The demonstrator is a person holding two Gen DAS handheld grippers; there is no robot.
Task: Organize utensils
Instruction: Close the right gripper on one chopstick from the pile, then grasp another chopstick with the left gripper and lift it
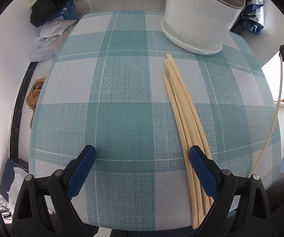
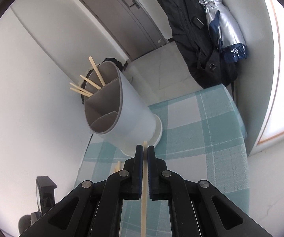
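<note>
Several pale wooden chopsticks [image 1: 183, 110] lie in a bundle on the teal checked tablecloth [image 1: 122, 90], pointing at a white utensil holder [image 1: 199, 13] at the far right. My left gripper [image 1: 142, 156] is open and empty, low over the near table edge, its right finger [image 1: 201, 169] over the bundle's near ends. My right gripper [image 2: 145, 154] is shut on a single chopstick [image 2: 144, 193], held above the table just short of the holder [image 2: 126, 114]. The holder has grey divided compartments; several chopsticks [image 2: 91, 83] stand in its far one. In the left wrist view the held chopstick [image 1: 274, 116] shows at the right.
Bags and a black coat [image 1: 57, 6] lie on the floor beyond the table's left edge. A black jacket [image 2: 193, 31] and a silver umbrella [image 2: 220, 23] hang by the wall. A grey door [image 2: 122, 15] is behind. Two chopstick tips [image 2: 118, 165] lie beside my right gripper.
</note>
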